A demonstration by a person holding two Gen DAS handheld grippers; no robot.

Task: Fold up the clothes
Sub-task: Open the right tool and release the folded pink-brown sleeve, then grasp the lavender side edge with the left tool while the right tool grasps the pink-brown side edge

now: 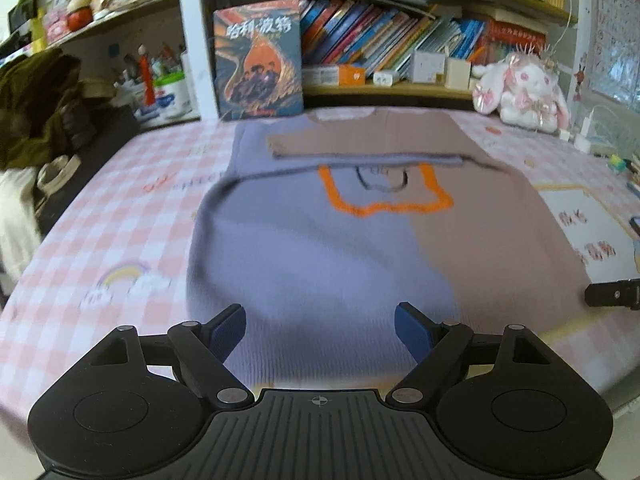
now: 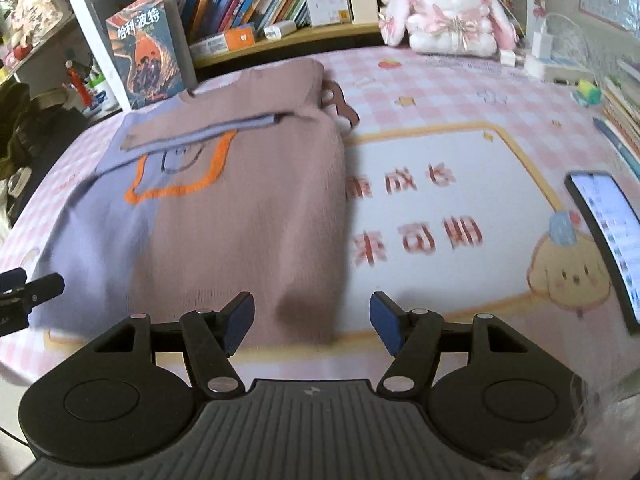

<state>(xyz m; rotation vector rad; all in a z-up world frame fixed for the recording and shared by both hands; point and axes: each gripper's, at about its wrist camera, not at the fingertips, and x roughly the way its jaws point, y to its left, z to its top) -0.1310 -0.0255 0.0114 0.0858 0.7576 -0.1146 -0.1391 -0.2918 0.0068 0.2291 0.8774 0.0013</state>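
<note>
A knit sweater (image 1: 340, 248), half lilac and half dusty pink with an orange outline on the chest, lies flat on the pink checked table cover (image 1: 132, 216). Both sleeves are folded across its chest. My left gripper (image 1: 320, 328) hovers open over the sweater's near hem, nothing between its blue pads. In the right wrist view the sweater (image 2: 224, 216) fills the left half. My right gripper (image 2: 312, 320) is open above the hem's right corner, the pink cloth below the gap and not pinched. Each gripper's black tip shows at the edge of the other's view.
A bookshelf (image 1: 400, 40) with a large upright book (image 1: 258, 60) stands behind the table. A pink plush rabbit (image 2: 448, 12) sits at the back right. A lit phone (image 2: 608, 232) lies at the right edge on a printed mat (image 2: 440, 200). Dark clothing (image 1: 36, 112) is piled left.
</note>
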